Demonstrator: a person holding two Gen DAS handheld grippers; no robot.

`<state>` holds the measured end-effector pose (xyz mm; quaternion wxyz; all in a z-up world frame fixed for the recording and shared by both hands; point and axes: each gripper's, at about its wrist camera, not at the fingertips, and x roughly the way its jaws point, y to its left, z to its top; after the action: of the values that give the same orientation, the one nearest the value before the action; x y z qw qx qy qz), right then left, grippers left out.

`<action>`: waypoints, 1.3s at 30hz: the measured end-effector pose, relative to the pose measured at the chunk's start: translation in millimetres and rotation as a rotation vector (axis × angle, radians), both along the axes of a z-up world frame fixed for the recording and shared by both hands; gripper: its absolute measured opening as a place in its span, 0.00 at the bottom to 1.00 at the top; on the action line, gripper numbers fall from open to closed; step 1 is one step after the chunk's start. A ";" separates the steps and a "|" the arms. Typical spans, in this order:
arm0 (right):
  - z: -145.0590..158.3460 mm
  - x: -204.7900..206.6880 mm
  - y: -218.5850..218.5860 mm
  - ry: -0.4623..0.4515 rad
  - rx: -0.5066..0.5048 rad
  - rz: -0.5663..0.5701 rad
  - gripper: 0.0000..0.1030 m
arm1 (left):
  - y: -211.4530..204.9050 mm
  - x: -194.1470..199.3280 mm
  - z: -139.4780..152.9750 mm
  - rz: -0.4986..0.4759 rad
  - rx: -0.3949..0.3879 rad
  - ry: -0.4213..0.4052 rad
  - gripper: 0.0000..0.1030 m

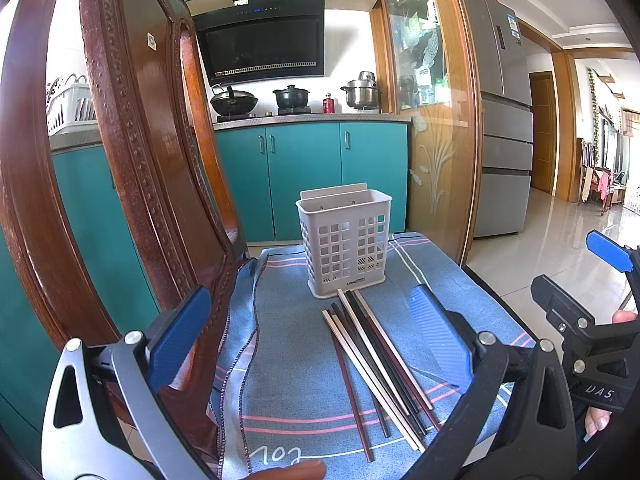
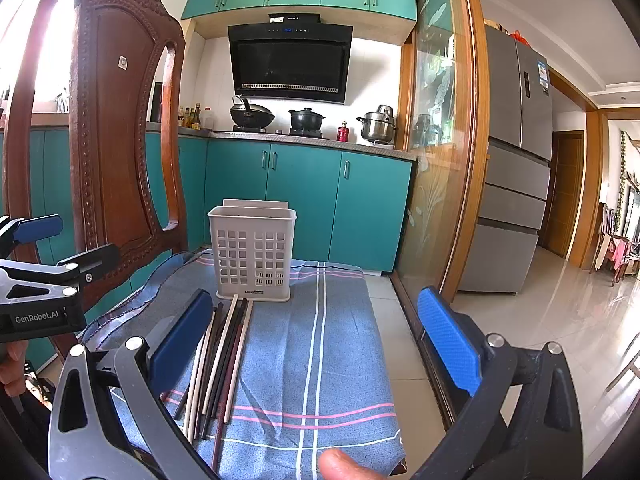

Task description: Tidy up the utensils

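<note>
Left tool (image 1: pixel 310 334) and right tool (image 2: pixel 316 334), both with blue pads spread wide and holding nothing, hover above the near edge of the cloth-covered tabletop (image 2: pixel 340 320). The chopsticks (image 1: pixel 376 364) lie loose in a fanned bundle on the blue cloth, tips just in front of the perforated white utensil holder (image 1: pixel 346 242), which stands upright and appears empty. Judged stage: start of the task, nothing yet sorted. The next move calls for lowering one tool over a single chopstick, closing on it without scattering its neighbours.
</note>
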<state>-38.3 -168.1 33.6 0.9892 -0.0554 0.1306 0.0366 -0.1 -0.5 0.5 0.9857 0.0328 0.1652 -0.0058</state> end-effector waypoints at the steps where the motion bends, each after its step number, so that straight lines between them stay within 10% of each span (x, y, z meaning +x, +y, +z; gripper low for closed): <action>1: -0.1 -0.1 0.1 -0.001 0.000 0.000 0.97 | -0.2 0.0 0.6 0.000 0.000 0.001 0.97; 39: -0.7 -1.3 1.2 -0.001 -0.008 0.000 0.97 | -5.3 4.4 22.5 0.001 0.000 0.004 0.97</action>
<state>-39.7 -166.8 32.8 0.9890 -0.0593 0.1302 0.0363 4.3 -5.9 23.0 0.9854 0.0325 0.1671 -0.0054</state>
